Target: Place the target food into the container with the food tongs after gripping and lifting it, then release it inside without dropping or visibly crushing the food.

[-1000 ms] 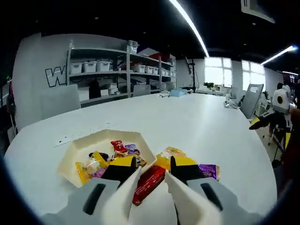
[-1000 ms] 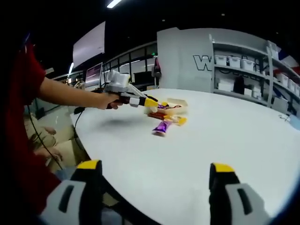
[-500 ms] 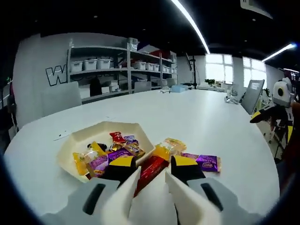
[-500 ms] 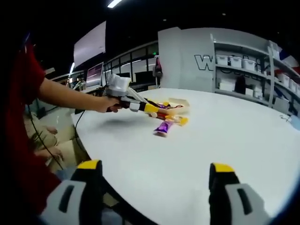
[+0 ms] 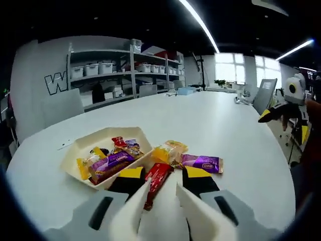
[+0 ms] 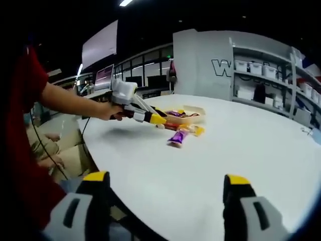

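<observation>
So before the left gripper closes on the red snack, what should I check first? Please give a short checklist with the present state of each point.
1. Left gripper is open: ok, its jaws stand apart.
2. Red snack bar lies between the jaws: ok, one end sits between the yellow tips.
3. Bar is free of its neighbours: cannot tell; its far end lies near the container's edge and the yellow packet.
4. Container has room: ok, bare floor shows at its far side, behind the packets.
5. Purple packet is out of the way: ok, it lies on the table off to the side.
6. Right gripper keeps clear: ok, open, far from the food.
</observation>
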`<state>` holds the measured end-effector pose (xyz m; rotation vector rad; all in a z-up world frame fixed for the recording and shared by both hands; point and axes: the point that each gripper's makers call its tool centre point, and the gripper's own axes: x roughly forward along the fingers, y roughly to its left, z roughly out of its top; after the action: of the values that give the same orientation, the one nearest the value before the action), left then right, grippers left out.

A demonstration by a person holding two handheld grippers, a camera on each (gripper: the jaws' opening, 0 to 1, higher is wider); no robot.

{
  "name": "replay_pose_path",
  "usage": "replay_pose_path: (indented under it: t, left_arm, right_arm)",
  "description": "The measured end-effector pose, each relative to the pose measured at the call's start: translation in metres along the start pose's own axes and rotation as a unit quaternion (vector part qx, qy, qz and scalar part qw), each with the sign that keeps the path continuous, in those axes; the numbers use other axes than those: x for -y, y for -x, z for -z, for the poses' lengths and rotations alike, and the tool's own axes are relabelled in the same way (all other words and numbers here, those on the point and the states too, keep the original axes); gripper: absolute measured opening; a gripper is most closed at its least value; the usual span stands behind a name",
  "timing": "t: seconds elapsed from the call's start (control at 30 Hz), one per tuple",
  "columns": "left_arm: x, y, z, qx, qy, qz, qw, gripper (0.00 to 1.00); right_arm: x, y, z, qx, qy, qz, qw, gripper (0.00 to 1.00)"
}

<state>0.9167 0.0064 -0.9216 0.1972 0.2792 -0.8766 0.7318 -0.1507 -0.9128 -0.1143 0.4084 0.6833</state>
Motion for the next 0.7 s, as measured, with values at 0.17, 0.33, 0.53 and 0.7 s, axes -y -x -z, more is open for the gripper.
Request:
replay_pose_path:
  t: [0.17,0.33,0.53,0.7]
  left_arm:
    - [0.004,0.013,0.004,0.002,0.018,0.001,0.9998,0.27]
    - [0.01,0.018,0.005,-0.008,0.024,0.006,0.9997,0.28]
    - [0.011,0.01,-0.002,-0.003,0.019,0.01,0.9998,0.28]
    - [0.007,-0.001,-0.002,-0.004,0.016,0.012,0.9998,0.29]
  right_arm:
    - [-0.002,-0.001,0.0,0.001,0.001,-0.004,1.0,0.93]
    - [-0.005,-0.003,0.001,0.004,-0.002,-0.009,1.0,0.93]
    - [-0.004,-0.004,0.006,0.001,-0.006,-0.005,1.0,0.94]
    - [0.002,0.0,0.008,0.003,-0.016,0.001,0.9999,0.94]
